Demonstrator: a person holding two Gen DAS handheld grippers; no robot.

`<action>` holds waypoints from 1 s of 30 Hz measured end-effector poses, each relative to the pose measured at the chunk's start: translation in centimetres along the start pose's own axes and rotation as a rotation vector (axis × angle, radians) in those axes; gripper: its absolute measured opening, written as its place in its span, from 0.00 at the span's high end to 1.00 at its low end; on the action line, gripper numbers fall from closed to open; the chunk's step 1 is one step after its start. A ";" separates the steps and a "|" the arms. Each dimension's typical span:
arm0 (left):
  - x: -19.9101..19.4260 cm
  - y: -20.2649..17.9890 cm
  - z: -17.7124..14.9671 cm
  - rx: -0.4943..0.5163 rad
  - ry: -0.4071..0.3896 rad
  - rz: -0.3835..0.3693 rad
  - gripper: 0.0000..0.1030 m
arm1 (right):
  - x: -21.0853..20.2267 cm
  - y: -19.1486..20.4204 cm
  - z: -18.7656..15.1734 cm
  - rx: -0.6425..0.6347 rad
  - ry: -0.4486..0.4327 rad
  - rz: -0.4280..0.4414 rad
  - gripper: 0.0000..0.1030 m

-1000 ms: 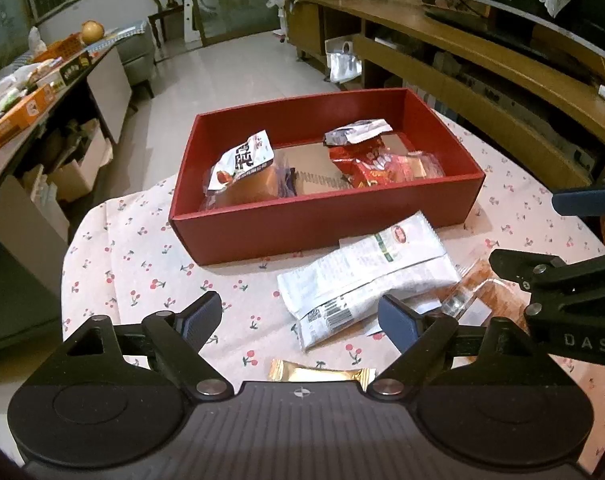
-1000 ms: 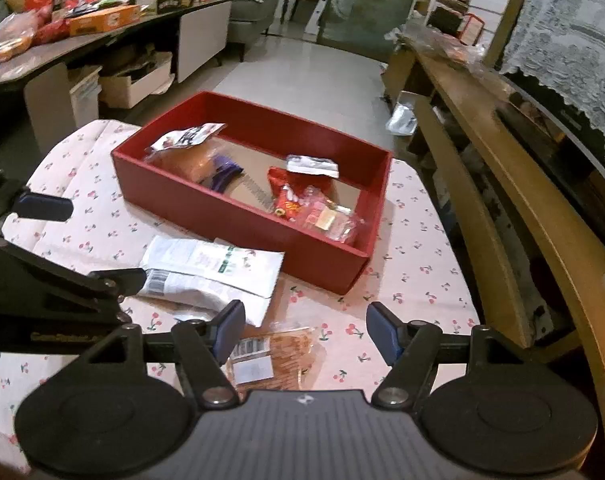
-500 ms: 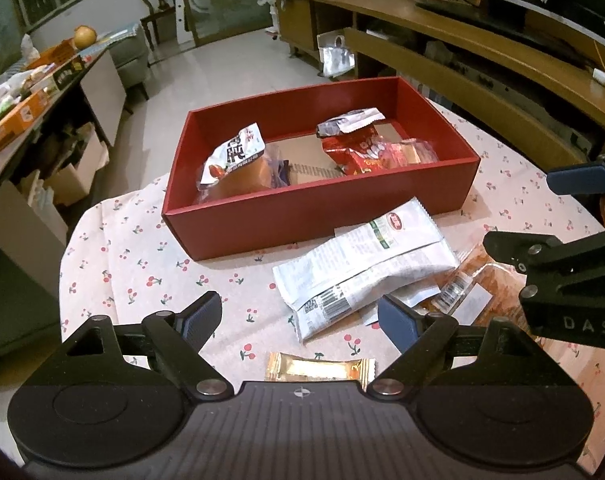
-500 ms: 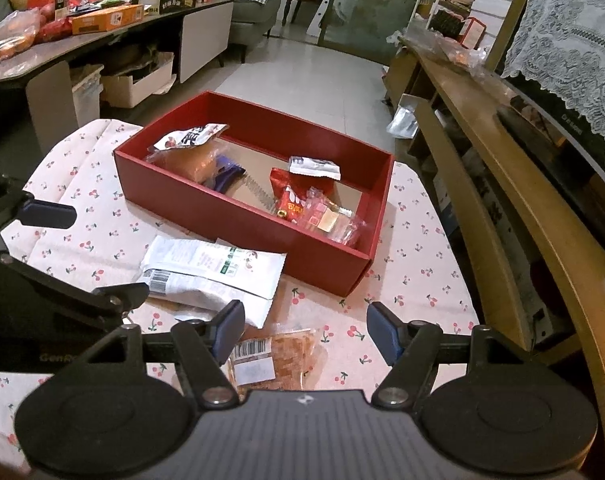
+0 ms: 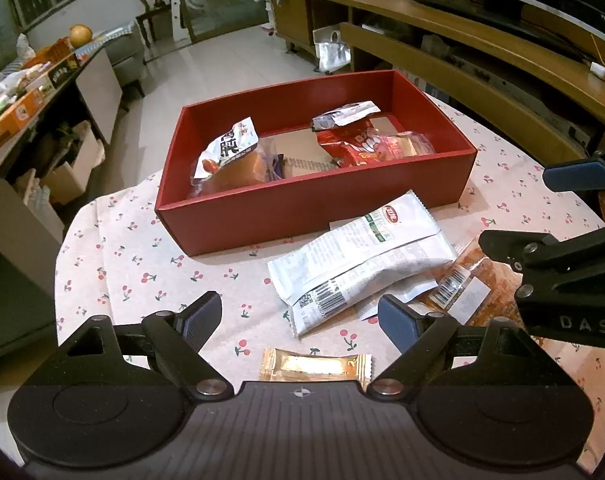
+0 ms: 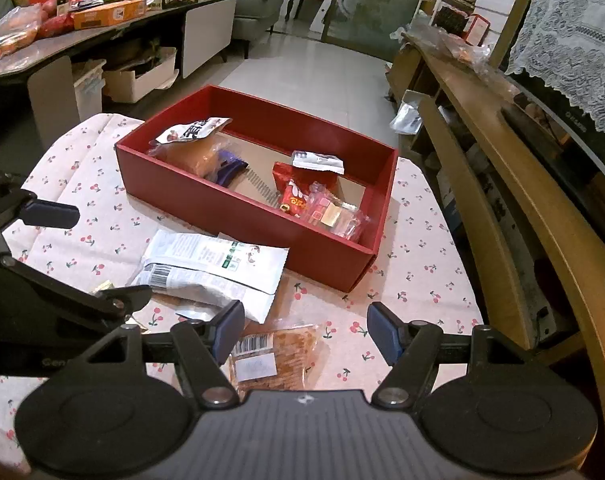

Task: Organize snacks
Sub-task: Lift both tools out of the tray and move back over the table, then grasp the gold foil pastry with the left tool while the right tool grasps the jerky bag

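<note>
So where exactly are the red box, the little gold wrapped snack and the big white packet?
red box [image 5: 302, 212]: left wrist view, on its near outer wall.
gold wrapped snack [image 5: 316, 365]: left wrist view, middle of the wrapper.
white packet [image 6: 218, 258]: right wrist view, on its printed top face.

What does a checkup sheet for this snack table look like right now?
Surface: round table, cherry-print cloth.
Job's things: red box holds several snack packs; white packs, an orange pack and a gold bar lie on the cloth outside it.
Clutter: nothing seen on the table.
Grippers: left gripper and right gripper open, empty, above the cloth.
Cables: thin cable on the wooden bench.
Surroundings: side counter piled with food, chair, tiled floor.
</note>
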State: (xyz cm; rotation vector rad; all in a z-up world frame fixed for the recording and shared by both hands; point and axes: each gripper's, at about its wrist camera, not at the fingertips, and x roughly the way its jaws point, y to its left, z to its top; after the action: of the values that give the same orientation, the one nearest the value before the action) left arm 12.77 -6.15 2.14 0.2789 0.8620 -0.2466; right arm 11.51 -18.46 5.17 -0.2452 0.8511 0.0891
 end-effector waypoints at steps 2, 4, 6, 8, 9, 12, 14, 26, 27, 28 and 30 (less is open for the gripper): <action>0.0 0.0 0.0 0.001 -0.001 -0.001 0.13 | 0.0 0.1 0.0 0.000 0.001 0.002 0.19; 0.0 -0.1 0.0 0.003 0.002 0.000 0.13 | 0.1 0.1 0.0 0.001 0.006 0.006 0.19; 0.1 -0.1 -0.1 0.005 0.006 0.001 0.13 | 0.2 0.1 -0.1 -0.001 0.012 0.010 0.19; 0.3 0.0 -0.1 0.006 0.012 0.004 0.13 | 0.3 0.2 -0.1 -0.004 0.017 0.012 0.19; 0.4 0.0 -0.2 0.007 0.016 0.004 0.13 | 0.4 0.3 -0.2 -0.006 0.020 0.014 0.19; 0.9 0.1 -0.3 0.005 0.035 0.002 0.13 | 0.6 0.4 -0.3 -0.008 0.030 0.020 0.19; 1.7 0.3 -0.5 0.001 0.059 0.002 0.13 | 0.8 0.3 -0.3 -0.004 0.041 0.028 0.19; 6.7 3.1 -1.5 -0.139 0.233 -0.046 0.13 | 1.6 -0.8 -0.5 0.041 0.081 0.048 0.19; 6.8 3.0 -1.5 -0.139 0.231 -0.043 0.12 | 1.6 -0.8 -0.5 0.042 0.081 0.048 0.19; 6.8 2.9 -1.4 -0.133 0.231 -0.043 0.13 | 1.6 -0.8 -0.5 0.044 0.082 0.050 0.18; 6.5 2.3 -1.5 -0.111 0.234 -0.058 0.15 | 1.7 -1.0 -0.6 0.050 0.089 0.057 0.19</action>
State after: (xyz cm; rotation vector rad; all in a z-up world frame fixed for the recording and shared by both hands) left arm 16.50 -4.14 -3.47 0.1812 1.1127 -0.2215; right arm 12.41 -19.62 3.71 -0.1786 0.9480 0.1101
